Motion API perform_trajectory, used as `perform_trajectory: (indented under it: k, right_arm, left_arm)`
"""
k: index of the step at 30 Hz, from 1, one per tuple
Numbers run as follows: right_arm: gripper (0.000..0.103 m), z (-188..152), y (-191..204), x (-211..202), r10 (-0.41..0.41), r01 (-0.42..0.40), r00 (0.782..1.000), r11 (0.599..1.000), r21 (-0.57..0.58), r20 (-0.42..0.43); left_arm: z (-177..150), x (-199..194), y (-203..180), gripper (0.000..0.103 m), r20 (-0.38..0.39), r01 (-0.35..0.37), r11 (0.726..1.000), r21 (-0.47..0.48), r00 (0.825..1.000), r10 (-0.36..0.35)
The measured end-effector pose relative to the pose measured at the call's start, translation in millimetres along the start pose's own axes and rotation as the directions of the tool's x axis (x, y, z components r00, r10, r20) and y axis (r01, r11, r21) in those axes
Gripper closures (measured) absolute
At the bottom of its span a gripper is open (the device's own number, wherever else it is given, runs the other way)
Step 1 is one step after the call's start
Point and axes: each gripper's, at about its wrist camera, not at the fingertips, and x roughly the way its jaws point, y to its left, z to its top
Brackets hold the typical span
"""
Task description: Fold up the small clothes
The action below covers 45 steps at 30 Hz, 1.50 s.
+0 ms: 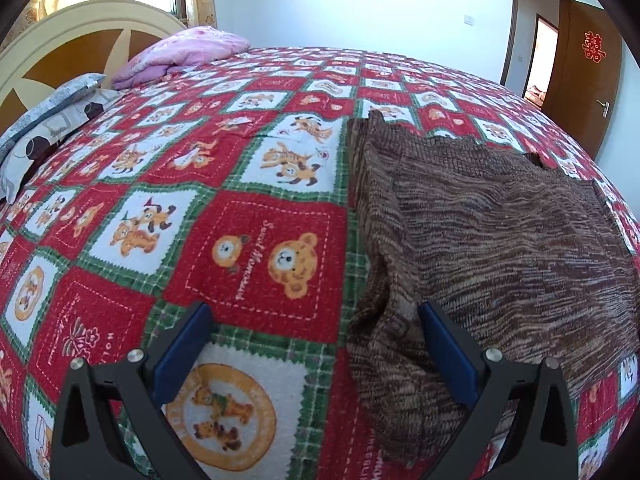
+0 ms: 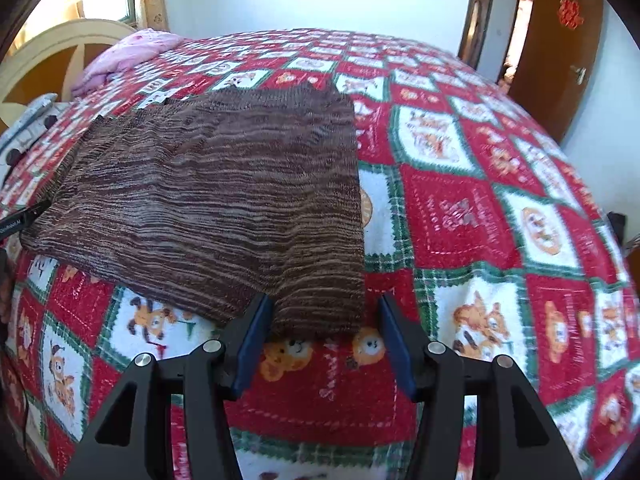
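bedspread (image 1: 256,240) under both open-jawed grippers, level at the sweater's (image 2: 224,200) near edge.

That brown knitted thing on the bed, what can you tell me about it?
The brown knitted garment is a small piece of streaky marl knit in dark and light brown, with ribbed edges. It lies spread nearly flat on the red, green and white teddy-bear bedspread, with one edge rumpled near the left claw. Both claws are open: the right claw straddles its near corner, and the left claw's fingers sit at its opposite edge.
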Motion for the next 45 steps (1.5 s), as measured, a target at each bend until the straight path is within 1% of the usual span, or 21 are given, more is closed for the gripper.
perform_trajectory:
  k: [2,4,6,7,8,13,19,22,25,29,32,34,35,37,38,40,42,43,45]
  right_arm:
    - [0.047,3,18,-15,0.029,-0.028,0.999,0.999,-0.045,0.039]
    - [0.047,5,45,-29,0.055,-0.044,0.995,0.991,-0.129,0.082]
    - [0.046,8,72,-33,0.099,-0.079,0.991,0.975,-0.208,0.088]
    - [0.046,10,87,-32,0.135,-0.112,0.988,0.964,-0.241,0.079]
    - [0.046,11,99,-30,0.153,-0.129,0.986,0.956,-0.263,0.073]
    - [0.046,19,158,-18,0.187,-0.134,0.977,0.913,-0.386,0.104]
    - [0.046,16,216,-9,0.238,-0.144,0.964,0.845,-0.515,0.121]
    - [0.046,17,233,-4,0.255,-0.152,0.959,0.830,-0.537,0.122]
    - [0.046,19,246,0,0.268,-0.164,0.956,0.826,-0.539,0.119]
    - [0.046,18,260,4,0.273,-0.165,0.954,0.821,-0.547,0.122]
    - [0.046,16,265,4,0.268,-0.149,0.954,0.815,-0.560,0.137]
    - [0.046,15,265,4,0.271,-0.147,0.952,0.812,-0.565,0.142]
    - [0.046,16,266,5,0.275,-0.150,0.951,0.812,-0.565,0.142]
    - [0.046,17,269,6,0.278,-0.149,0.949,0.810,-0.567,0.149]
    - [0.046,18,272,6,0.278,-0.145,0.948,0.808,-0.571,0.153]
    - [0.046,22,280,8,0.284,-0.147,0.947,0.799,-0.583,0.151]
    - [0.046,23,290,7,0.293,-0.142,0.943,0.785,-0.603,0.160]
    - [0.046,23,297,5,0.296,-0.129,0.939,0.773,-0.621,0.175]
    - [0.046,21,310,6,0.283,-0.094,0.939,0.755,-0.649,0.195]
  left_arm:
    - [3,0,-1,0.000,-0.013,-0.006,1.000,0.008,1.000,0.006]
    - [9,3,0,0.000,-0.045,-0.004,1.000,0.011,0.999,0.005]
    - [15,5,1,0.000,-0.063,0.001,1.000,0.020,0.998,0.000]
    - [19,6,2,0.000,-0.064,-0.006,1.000,0.027,0.998,0.008]
    - [21,6,3,0.000,-0.058,-0.014,0.999,0.035,0.998,0.016]
    - [29,6,5,0.000,-0.014,-0.041,0.995,0.096,0.999,0.043]
    - [29,9,6,0.000,-0.008,-0.018,0.995,0.094,1.000,0.018]
    - [32,9,5,0.000,-0.005,-0.010,0.995,0.102,1.000,0.011]
    - [39,9,4,0.000,0.014,0.011,0.995,0.094,1.000,-0.013]
    - [55,20,6,0.000,0.012,0.049,0.997,0.051,0.999,-0.050]
    - [64,33,17,0.000,-0.009,0.115,0.993,-0.010,0.993,-0.115]
    - [63,42,31,0.000,-0.027,0.179,0.980,-0.089,0.983,-0.182]
    - [61,43,39,0.000,-0.019,0.217,0.968,-0.126,0.975,-0.221]
    - [59,38,45,0.000,0.013,0.263,0.952,-0.154,0.964,-0.264]
    - [58,37,45,0.000,0.019,0.269,0.950,-0.157,0.963,-0.269]
    - [59,38,40,0.000,0.007,0.260,0.955,-0.145,0.965,-0.262]
    - [63,39,34,0.000,-0.004,0.258,0.959,-0.118,0.966,-0.260]
    - [66,40,30,0.000,-0.009,0.262,0.960,-0.102,0.965,-0.264]
    - [72,42,25,0.000,-0.018,0.273,0.959,-0.078,0.961,-0.276]
